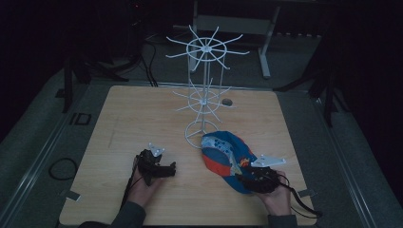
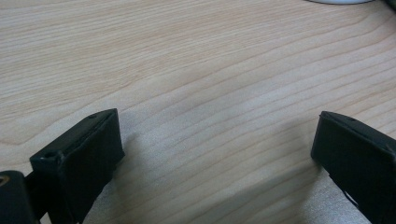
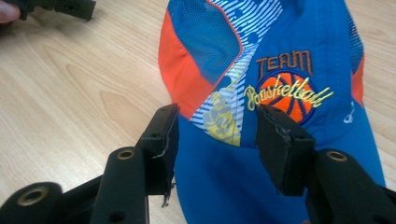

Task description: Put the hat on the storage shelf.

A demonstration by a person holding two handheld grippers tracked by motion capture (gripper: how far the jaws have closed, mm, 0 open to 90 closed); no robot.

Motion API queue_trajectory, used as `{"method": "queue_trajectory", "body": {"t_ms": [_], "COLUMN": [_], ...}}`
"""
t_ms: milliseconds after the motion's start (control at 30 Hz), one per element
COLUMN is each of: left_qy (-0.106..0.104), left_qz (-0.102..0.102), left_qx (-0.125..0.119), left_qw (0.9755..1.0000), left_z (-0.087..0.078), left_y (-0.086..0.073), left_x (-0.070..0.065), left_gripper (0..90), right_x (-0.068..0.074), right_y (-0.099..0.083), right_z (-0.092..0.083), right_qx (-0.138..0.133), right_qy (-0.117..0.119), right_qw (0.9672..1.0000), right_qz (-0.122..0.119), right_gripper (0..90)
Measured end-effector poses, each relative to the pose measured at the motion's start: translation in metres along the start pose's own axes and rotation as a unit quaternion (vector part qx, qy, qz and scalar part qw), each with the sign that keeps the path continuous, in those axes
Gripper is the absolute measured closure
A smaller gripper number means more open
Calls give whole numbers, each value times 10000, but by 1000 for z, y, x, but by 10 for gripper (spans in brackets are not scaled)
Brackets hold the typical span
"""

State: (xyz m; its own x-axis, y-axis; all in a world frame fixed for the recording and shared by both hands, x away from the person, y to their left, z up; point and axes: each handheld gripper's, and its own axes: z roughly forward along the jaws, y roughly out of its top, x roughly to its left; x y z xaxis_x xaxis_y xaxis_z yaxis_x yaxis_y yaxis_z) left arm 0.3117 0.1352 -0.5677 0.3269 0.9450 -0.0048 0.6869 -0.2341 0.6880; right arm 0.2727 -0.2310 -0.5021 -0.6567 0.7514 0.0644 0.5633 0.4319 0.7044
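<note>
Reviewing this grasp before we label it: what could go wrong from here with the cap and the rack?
1. The right gripper stands open over the cap at the brim; closing there may catch just one edge, so the cap could slip or flop.
2. The cap lies against the white rack's base ring; lifting it carelessly might snag or tip the thin rack.
3. The left gripper is open over bare table, apart from the cap, so it gives no support.

High view looks forward and down on the dim table (image 1: 142, 114). Left gripper view skims bare wood close up. Right gripper view sits close over the cap (image 3: 280, 60), probably shared with the high view.
</note>
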Motion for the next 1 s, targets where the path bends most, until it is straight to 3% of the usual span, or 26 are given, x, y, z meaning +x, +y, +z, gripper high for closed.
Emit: {"method": "queue_trajectory", "body": {"t_ms": [700, 1000], "left_qy": [1, 1], "left_qz": [-9, -10], "left_qx": [-7, -7], "left_qw": [10000, 10000], "left_z": [0, 0], "left_y": [0, 0], "left_x": [0, 0], "left_gripper": [24, 24], "right_x": [-4, -6], "right_y": [7, 20], "right_z": [-8, -9], "right_qx": [221, 365], "right_qy": [31, 86], "right_qw": [9997, 9987], "right_qz": [-140, -349], "right_gripper": [451, 441]}}
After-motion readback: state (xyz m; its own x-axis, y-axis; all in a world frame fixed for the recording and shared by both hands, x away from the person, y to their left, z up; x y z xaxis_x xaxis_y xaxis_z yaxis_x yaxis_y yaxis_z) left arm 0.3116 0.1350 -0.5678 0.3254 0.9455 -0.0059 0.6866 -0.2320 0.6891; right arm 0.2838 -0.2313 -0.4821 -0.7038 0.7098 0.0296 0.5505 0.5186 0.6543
